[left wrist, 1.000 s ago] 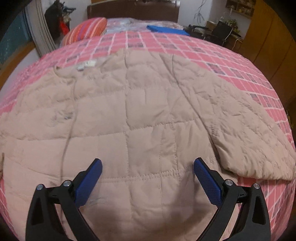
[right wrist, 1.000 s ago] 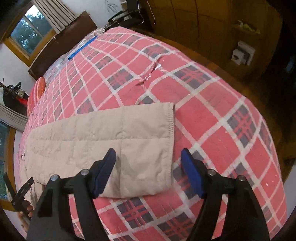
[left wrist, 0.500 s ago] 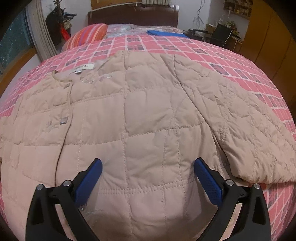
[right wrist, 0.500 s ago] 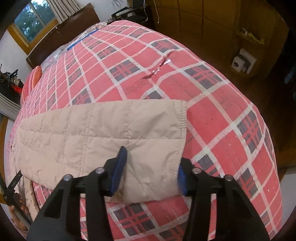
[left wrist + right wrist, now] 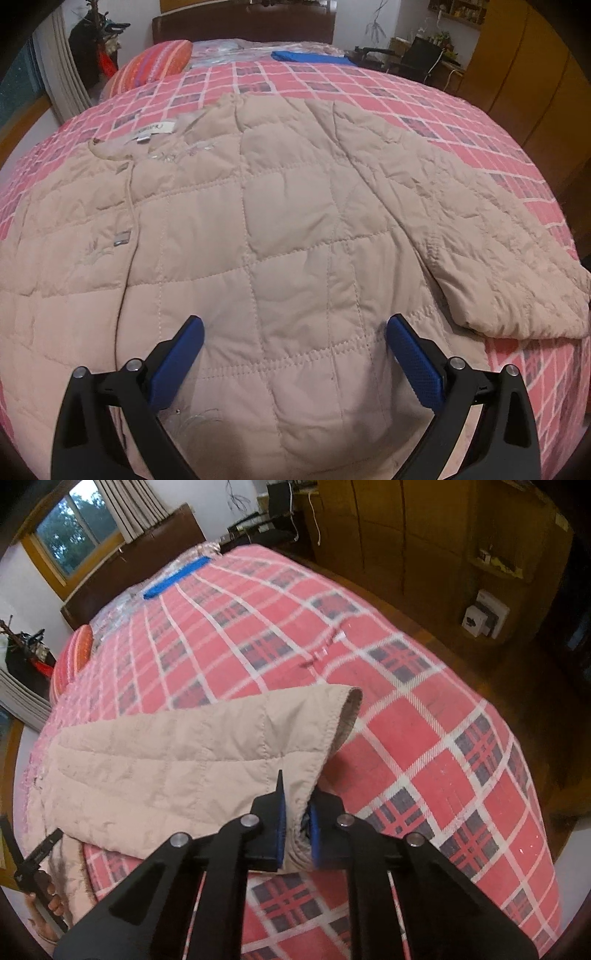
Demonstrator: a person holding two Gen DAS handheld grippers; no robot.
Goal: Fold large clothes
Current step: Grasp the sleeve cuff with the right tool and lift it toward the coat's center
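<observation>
A beige quilted jacket (image 5: 280, 229) lies spread front-up on a bed covered by a red plaid bedspread (image 5: 424, 746), its neck label (image 5: 154, 129) toward the headboard (image 5: 243, 26). One sleeve (image 5: 192, 753) stretches out sideways over the plaid, and its cuff (image 5: 343, 716) is lifted off the bedspread, curling so the opening shows. The right tongs (image 5: 295, 823) are clamped on the near edge of that cuff, the blue pads pressed against the fabric from both sides. The left tongs (image 5: 293, 332) hang over the lower part of the jacket's body with their blue pads well apart, gripping nothing. A striped red pillow (image 5: 155, 64) and a flat blue item (image 5: 310, 57) rest near the headboard, with wooden wardrobes (image 5: 424, 535) beside the bed
</observation>
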